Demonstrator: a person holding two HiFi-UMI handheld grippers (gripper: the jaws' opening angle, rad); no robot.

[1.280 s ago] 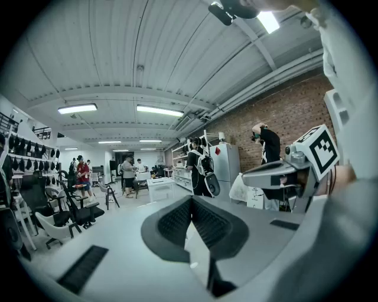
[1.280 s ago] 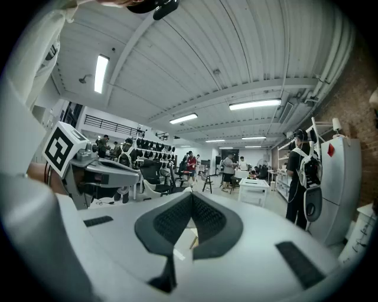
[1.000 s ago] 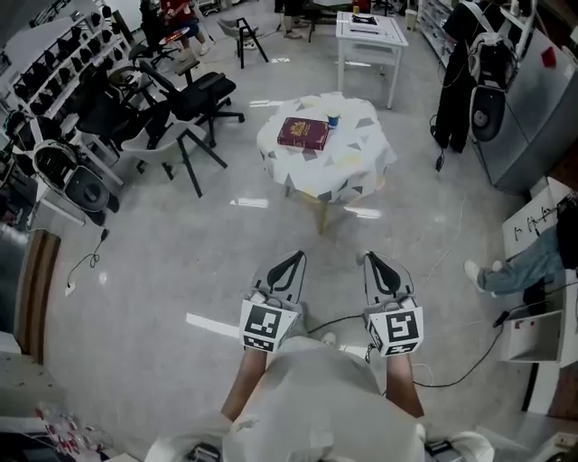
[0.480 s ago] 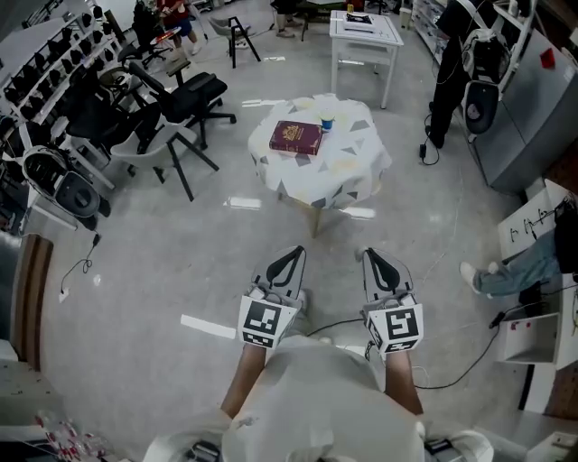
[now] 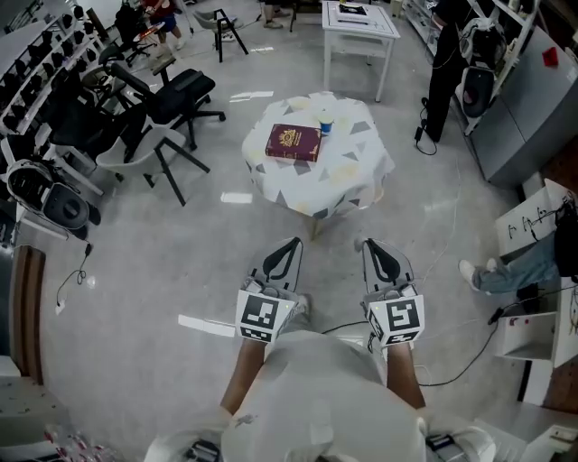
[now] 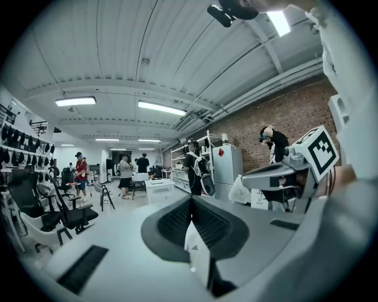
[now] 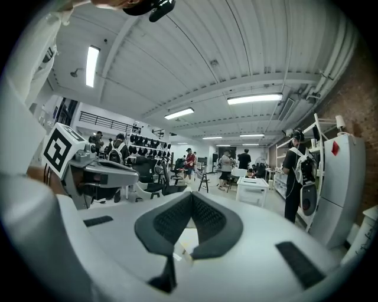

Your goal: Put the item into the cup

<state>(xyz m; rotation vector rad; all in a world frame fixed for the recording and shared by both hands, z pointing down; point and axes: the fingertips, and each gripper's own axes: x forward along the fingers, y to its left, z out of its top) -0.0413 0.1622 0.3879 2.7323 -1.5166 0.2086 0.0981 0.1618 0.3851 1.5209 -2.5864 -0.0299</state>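
- A red book (image 5: 293, 142) lies flat on the cloth-covered round table (image 5: 348, 176), near its far left edge.
- Black office chairs (image 5: 172, 95) stand left of it.
- A white square table (image 5: 359, 20) stands beyond.

No lettering reads clearly; gold print on the red book (image 5: 293, 142) seems illegible.

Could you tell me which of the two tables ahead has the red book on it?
The nearer table, draped in patterned cloth; the red book lies there beside a blue cup. The white table behind is uncovered.
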